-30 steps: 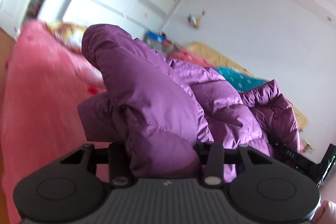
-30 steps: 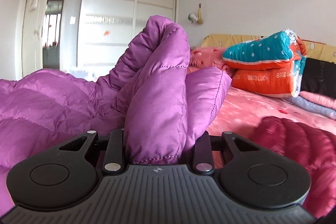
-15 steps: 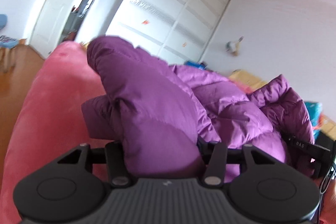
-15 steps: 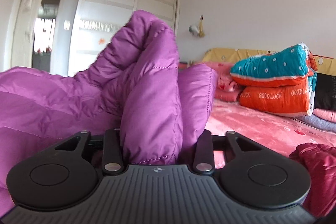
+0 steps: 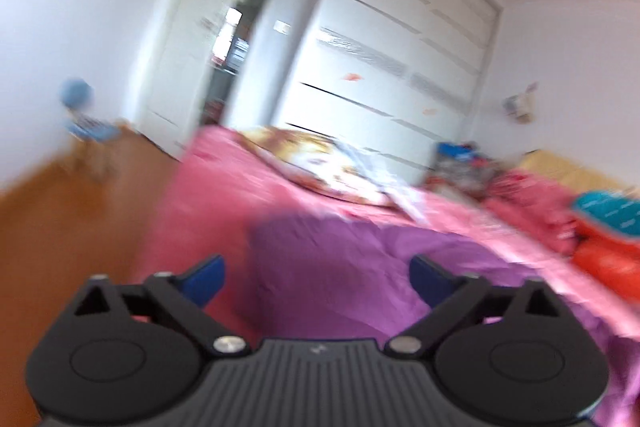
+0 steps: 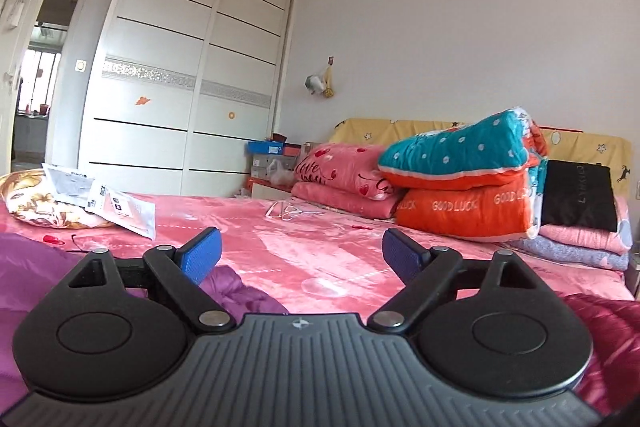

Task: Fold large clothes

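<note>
A purple puffer jacket (image 5: 360,267) lies flat on the pink bed (image 5: 224,187) in the blurred left wrist view. My left gripper (image 5: 316,279) hangs just above its near edge, jaws opening wide, blue pads clear of the cloth. In the right wrist view the same jacket (image 6: 36,267) shows at the lower left. My right gripper (image 6: 298,255) is over the pink bedspread (image 6: 304,251) beside it, jaws opening wide with nothing between them.
A dark red jacket (image 6: 608,331) lies at the lower right. Folded quilts (image 6: 464,179) are stacked by the headboard, a black bag (image 6: 576,195) beside them. A floral pillow (image 6: 44,203) with papers (image 6: 120,207) lies at the left. White wardrobe (image 6: 180,87) and open doorway (image 6: 40,75) stand beyond.
Both grippers let go of the purple jacket and opened wide. The bunched folds that stood between the jaws now lie flat on the bed. The left view swung left.
</note>
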Motion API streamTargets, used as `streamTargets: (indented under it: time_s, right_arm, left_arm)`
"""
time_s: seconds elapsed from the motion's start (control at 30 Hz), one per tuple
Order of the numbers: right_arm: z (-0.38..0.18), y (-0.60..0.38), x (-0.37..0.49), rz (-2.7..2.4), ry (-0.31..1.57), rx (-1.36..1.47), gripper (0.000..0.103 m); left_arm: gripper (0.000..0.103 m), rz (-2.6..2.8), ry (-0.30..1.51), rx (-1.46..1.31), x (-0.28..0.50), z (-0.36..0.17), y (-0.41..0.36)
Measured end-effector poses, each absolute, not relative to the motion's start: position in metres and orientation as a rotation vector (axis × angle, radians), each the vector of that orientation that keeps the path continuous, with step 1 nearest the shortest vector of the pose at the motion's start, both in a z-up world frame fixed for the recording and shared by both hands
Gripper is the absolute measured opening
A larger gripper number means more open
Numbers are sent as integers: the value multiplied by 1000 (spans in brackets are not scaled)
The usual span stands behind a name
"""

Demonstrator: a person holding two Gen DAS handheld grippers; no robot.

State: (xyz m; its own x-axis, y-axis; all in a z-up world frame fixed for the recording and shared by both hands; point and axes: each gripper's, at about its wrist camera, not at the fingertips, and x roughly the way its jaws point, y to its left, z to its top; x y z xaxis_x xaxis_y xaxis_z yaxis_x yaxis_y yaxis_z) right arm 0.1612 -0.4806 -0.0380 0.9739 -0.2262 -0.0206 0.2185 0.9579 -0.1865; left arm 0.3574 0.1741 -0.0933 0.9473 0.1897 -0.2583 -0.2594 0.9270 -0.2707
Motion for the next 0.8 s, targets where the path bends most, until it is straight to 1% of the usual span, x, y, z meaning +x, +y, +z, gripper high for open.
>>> streamTargets:
  time_s: [0.1,0.2,0.23,0.33,0.4,0.5,0.6,0.8]
  right_arm:
    - [-29,-474,149,-218,81,-170,103]
    - [-35,-481,106,-222,136,-186,103]
    - [-39,-482,91,-230,157,-183,103]
    - [-53,-489,45,-231,235,-122,103]
    - [-62,-486,26,-236,281,-95,103]
    - [-73,-478,-18,-246,329,-58,103]
    - [-77,-470,-73,-262,376,-10,103]
    - [-67,-449,-175,-264,415,71,103]
  left_arm:
    - [99,281,195,-256,337,-72,183]
    - [100,236,183,-262,308,-52,188]
    - [102,219,175,-242,294,-46,185]
    - [102,173,155,-146,243,-45,167]
    - [102,155,195,-111,224,-46,152]
    - [102,85,273,-108,192,-45,135]
    - [102,53,309,-87,160,-42,118]
    - [102,-24,404,-129,97,-25,100]
